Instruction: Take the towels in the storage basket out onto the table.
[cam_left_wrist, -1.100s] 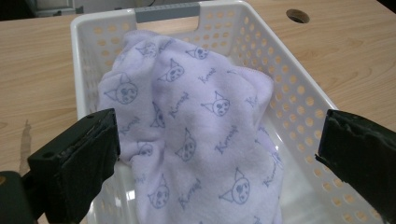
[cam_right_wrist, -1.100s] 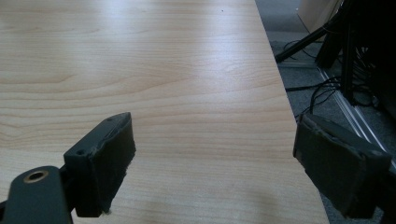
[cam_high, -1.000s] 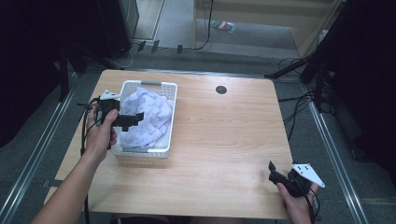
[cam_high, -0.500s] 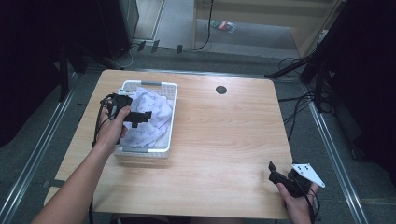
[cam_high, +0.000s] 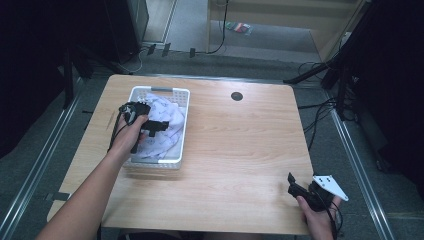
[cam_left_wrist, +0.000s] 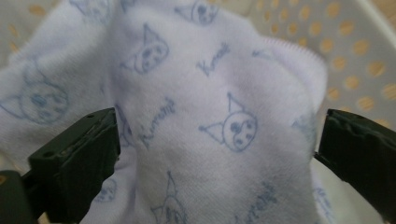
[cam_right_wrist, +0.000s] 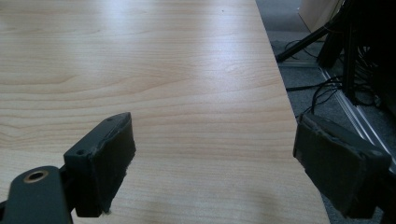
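Right gripper (cam_high: 296, 186) sits idle at about 5 o'clock on the table (cam_high: 240, 145), near the front right corner, jaws spread wide with nothing between them; the right gripper view has bare wood under it and the table edge just to the side. Left gripper (cam_high: 150, 131) is at about 10 o'clock, down inside the white basket (cam_high: 181, 131), jaws wide apart and straddling a raised fold of the lilac printed cloth (cam_left_wrist: 215, 116), not pinching yet. The cloth lies bunched in the basket, filling most of it. Step in hand looks like the grasp approach. Next move probably calls for closing on that fold, then lifting straight up clear of the basket wall; risk is catching too thin a layer or dragging the light basket along.
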